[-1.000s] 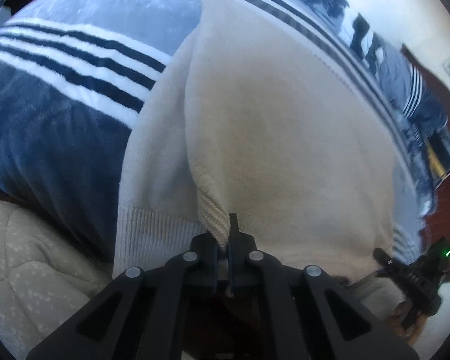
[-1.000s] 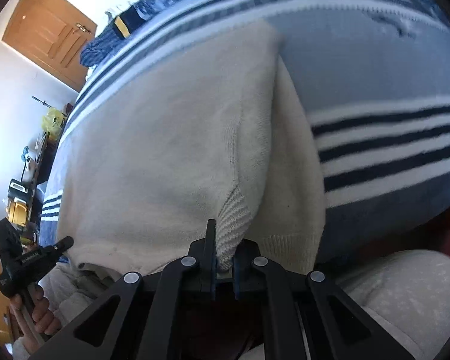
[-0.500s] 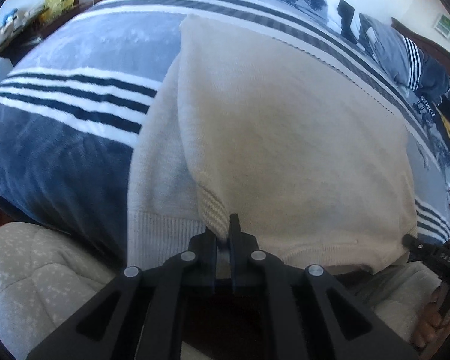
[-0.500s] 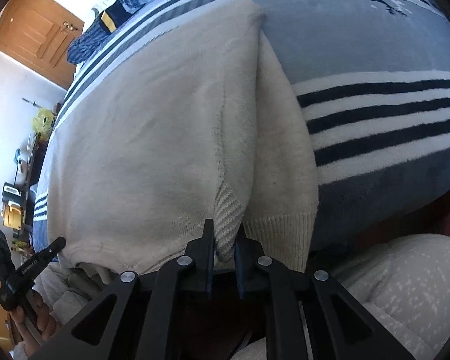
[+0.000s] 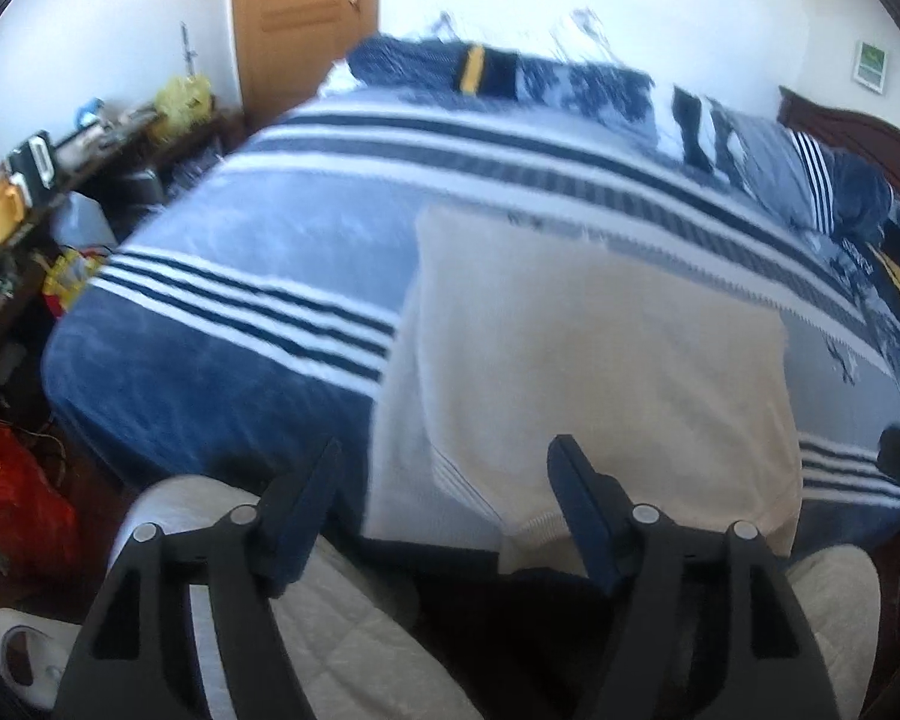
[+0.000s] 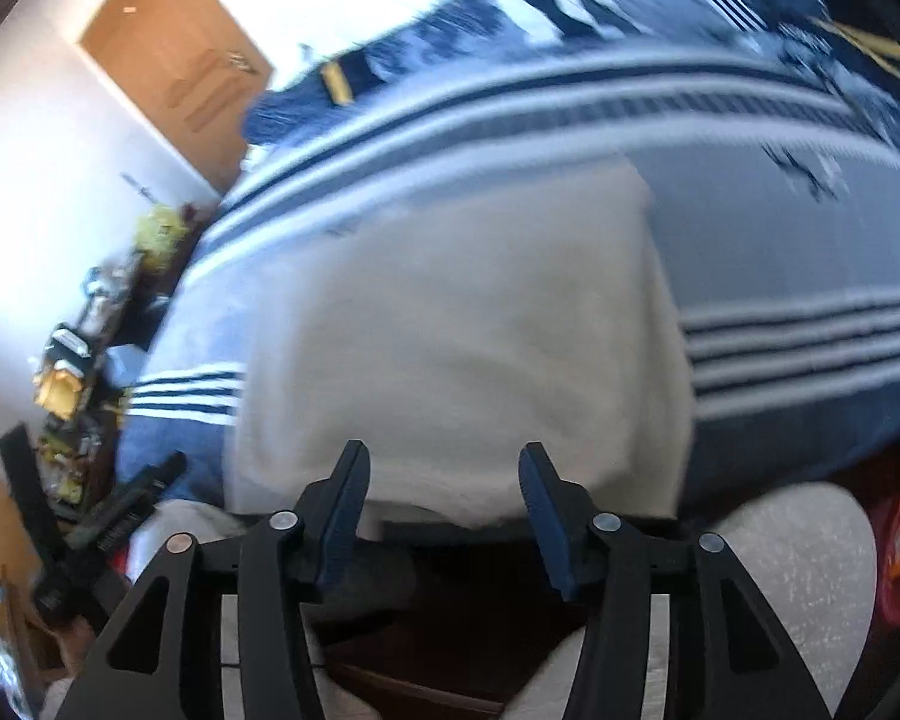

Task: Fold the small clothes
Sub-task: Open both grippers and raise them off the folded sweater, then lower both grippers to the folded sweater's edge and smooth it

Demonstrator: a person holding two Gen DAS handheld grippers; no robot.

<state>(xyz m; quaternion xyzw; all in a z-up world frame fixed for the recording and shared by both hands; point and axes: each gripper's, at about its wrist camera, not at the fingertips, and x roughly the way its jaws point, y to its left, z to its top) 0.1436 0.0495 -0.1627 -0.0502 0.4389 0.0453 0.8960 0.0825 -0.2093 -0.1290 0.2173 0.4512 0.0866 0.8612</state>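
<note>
Left gripper (image 5: pixel 444 450): jaws spread wide, nothing between them, raised clear of the bed edge. Right gripper (image 6: pixel 444 456): same, jaws apart and holding nothing. Person's knees in light quilted trousers (image 5: pixel 330 630) sit under both grippers.

Just past the fingertips: cream knit sweater (image 5: pixel 600 372), folded into a rough rectangle, flat on the bed, ribbed hem at the near edge and slightly over the mattress edge. From the left wrist view the sweater sits ahead and to the right of the gripper centre; from the right wrist view (image 6: pixel 462 330) it's straight ahead, slightly left. No contact with either gripper.

Under it: blue striped blanket (image 5: pixel 228 300) covering the bed. Further back: pillows (image 5: pixel 810 180) at the headboard side, cluttered desk (image 5: pixel 60 168) by the left wall, wooden door (image 5: pixel 306 18). Both views are motion-blurred.
</note>
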